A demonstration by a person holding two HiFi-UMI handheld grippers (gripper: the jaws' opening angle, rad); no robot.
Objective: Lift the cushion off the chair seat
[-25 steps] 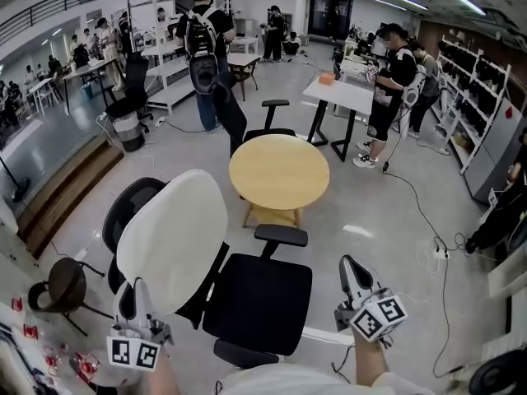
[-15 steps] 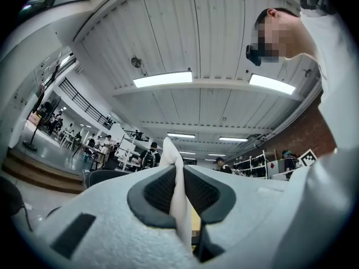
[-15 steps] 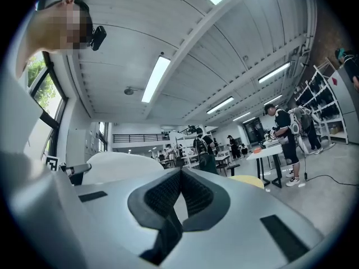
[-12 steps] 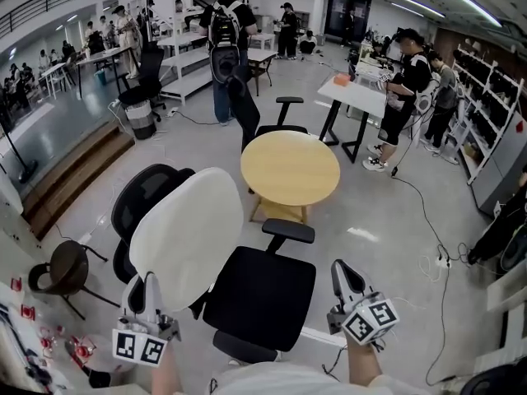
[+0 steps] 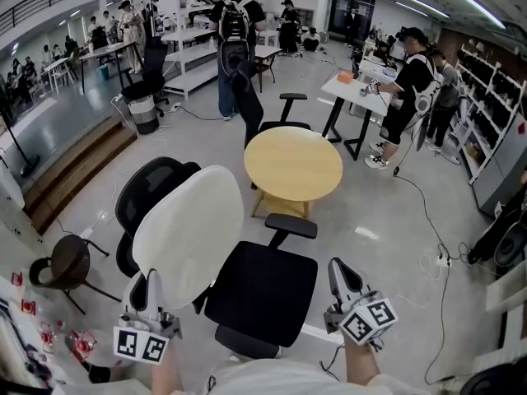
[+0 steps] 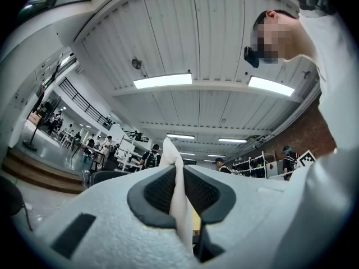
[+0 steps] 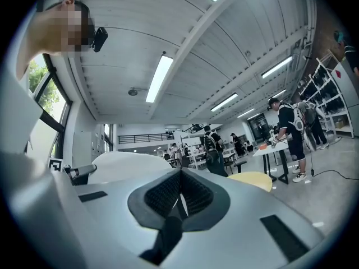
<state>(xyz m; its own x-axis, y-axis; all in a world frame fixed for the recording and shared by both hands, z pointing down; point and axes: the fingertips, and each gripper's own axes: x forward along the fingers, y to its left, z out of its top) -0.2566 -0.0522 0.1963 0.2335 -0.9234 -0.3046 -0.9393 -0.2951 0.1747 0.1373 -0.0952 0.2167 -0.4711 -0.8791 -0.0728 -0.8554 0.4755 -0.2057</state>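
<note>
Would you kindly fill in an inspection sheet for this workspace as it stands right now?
Surface: black chair seat, bare.
Job's things: white cushion, off the seat, held up tilted to its left.
Clutter: small red items at lower left; dark stool nearby.
Grippers: left gripper shut on the cushion's edge; right gripper shut, empty.
Cables: cable trails across the floor at right.
Surroundings: round wooden table behind the seat; people at desks beyond.
</note>
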